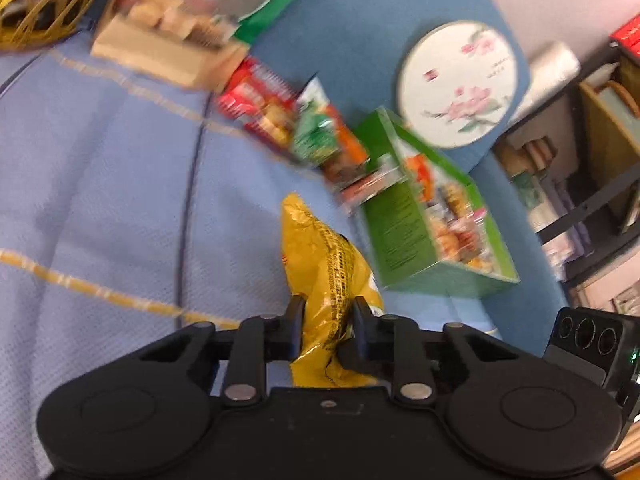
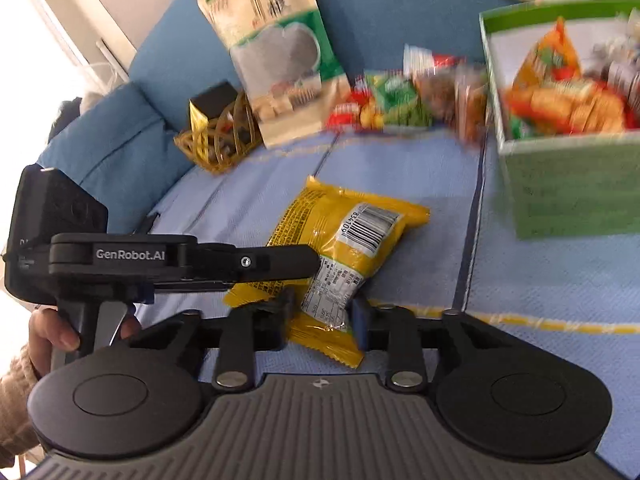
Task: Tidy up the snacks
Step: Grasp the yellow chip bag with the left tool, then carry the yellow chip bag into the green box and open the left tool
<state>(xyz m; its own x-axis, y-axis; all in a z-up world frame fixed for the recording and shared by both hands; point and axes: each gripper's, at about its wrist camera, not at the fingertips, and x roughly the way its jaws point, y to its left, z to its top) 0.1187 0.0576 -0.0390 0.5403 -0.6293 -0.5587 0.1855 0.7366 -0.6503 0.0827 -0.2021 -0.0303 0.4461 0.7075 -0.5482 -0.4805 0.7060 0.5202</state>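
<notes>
A yellow snack bag [image 1: 324, 252] [image 2: 348, 220] lies on the light blue sofa seat [image 2: 540, 292]. My left gripper [image 1: 328, 308] is shut on one end of it, with the crumpled foil pinched between its black fingers. In the right wrist view the left gripper [image 2: 312, 262] reaches in from the left, held by a hand [image 2: 52, 332], its tip on the bag. My right gripper [image 2: 322, 308] has the bag's near end between its fingers, and both pads press on it. A green box [image 1: 404, 232] [image 2: 560, 192] holding several snack packets stands to the right.
A row of small snack packets [image 1: 280, 112] [image 2: 400, 108] leans on the blue sofa back. A large beige and green bag [image 2: 272, 40] and a gold wire basket [image 2: 216, 140] stand at the left. Above the box is a round flowered fan [image 1: 456, 84]. Shelves [image 1: 592, 160] stand far right.
</notes>
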